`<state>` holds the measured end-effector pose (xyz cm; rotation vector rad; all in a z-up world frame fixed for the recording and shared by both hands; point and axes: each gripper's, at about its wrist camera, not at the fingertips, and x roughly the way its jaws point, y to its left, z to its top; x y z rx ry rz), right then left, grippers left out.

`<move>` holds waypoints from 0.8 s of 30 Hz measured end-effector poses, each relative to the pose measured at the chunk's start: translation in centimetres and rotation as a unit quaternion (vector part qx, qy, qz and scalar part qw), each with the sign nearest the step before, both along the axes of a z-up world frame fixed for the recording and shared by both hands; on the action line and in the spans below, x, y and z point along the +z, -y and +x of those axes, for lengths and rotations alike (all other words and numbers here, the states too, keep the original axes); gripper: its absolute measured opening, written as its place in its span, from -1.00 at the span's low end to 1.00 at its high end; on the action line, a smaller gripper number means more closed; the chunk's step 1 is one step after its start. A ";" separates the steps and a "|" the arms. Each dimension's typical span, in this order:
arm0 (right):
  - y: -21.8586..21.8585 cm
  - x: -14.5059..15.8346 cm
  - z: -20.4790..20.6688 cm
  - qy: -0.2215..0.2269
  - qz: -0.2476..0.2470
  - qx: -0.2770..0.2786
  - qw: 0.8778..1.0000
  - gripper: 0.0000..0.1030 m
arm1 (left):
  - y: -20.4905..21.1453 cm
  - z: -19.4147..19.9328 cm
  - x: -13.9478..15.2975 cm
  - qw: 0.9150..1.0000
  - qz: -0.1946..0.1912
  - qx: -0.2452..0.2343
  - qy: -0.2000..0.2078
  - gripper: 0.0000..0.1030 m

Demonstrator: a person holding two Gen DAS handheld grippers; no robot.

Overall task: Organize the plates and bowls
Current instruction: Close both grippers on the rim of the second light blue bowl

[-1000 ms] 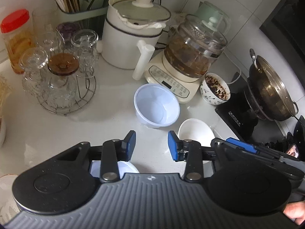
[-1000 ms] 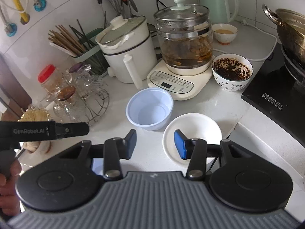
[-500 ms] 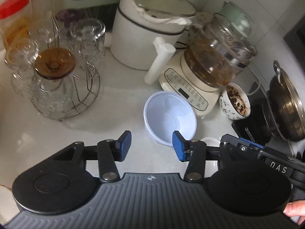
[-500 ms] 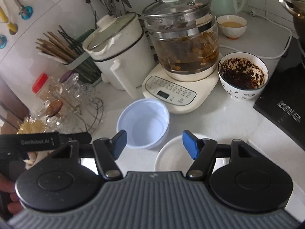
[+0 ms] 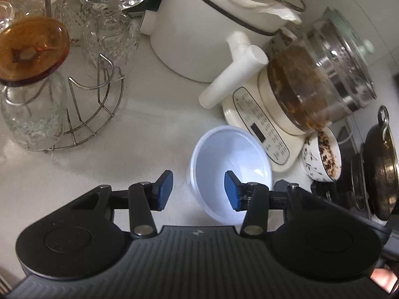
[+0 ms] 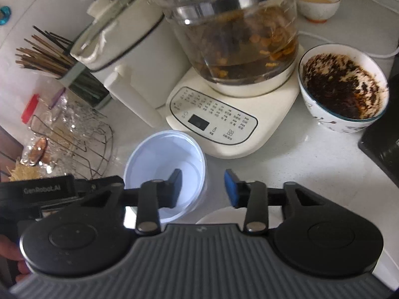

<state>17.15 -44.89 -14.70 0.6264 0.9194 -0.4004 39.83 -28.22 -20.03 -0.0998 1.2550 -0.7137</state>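
A pale blue plastic bowl (image 5: 229, 164) stands upright and empty on the white counter, in front of the kettle base. My left gripper (image 5: 197, 191) straddles its left rim. One pad is inside the bowl and one outside; the jaws are closing and neither pad presses. My right gripper (image 6: 202, 189) straddles the same bowl (image 6: 162, 159) at its right rim, jaws closing, pads apart from the wall. A white shallow bowl (image 6: 217, 215) shows as a sliver under the right gripper. The left gripper's body (image 6: 42, 190) shows at the left edge of the right wrist view.
A glass kettle on a cream base (image 6: 214, 122) and a white pot (image 5: 199, 32) stand just behind. A patterned bowl with dark residue (image 6: 344, 87) and a small bowl of tan liquid (image 6: 316, 2) stand right. A wire rack of glasses (image 5: 82, 114) sits left; a wok (image 5: 381, 169) on the hob right.
Both grippers came forward and down onto the blue bowl, which now lies between each pair of jaws. The white bowl slid under the right gripper. The right jaws widened, then narrowed.
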 end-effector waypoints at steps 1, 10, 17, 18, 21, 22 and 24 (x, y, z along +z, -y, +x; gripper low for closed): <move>0.1 -0.3 0.2 -0.001 0.001 0.002 1.000 -0.25 | 0.1 0.2 -0.2 1.000 0.002 0.001 0.001 -0.05; 0.3 -2.4 1.2 -0.011 0.017 0.008 1.000 -0.31 | 0.5 1.0 -2.0 1.000 0.012 0.003 -0.003 -0.29; 0.4 -3.4 1.2 -0.016 0.027 0.006 0.999 -0.50 | 0.1 1.1 -2.8 1.000 -0.004 0.009 -0.017 -0.50; 0.5 -3.4 1.2 -0.016 0.027 0.006 0.999 -0.50 | 0.1 1.1 -2.7 1.000 -0.003 0.008 -0.015 -0.51; 0.4 -3.5 1.4 -0.015 0.030 0.007 0.999 -0.68 | 0.2 1.1 -2.5 1.000 -0.001 0.005 -0.009 -0.60; 0.4 -3.5 1.5 -0.015 0.029 0.008 0.999 -0.68 | 0.3 1.1 -2.5 1.000 -0.001 0.004 -0.008 -0.62; 0.3 -3.5 1.6 -0.013 0.026 0.011 1.000 -0.72 | 0.3 1.1 -2.4 1.000 -0.003 0.004 -0.007 -0.73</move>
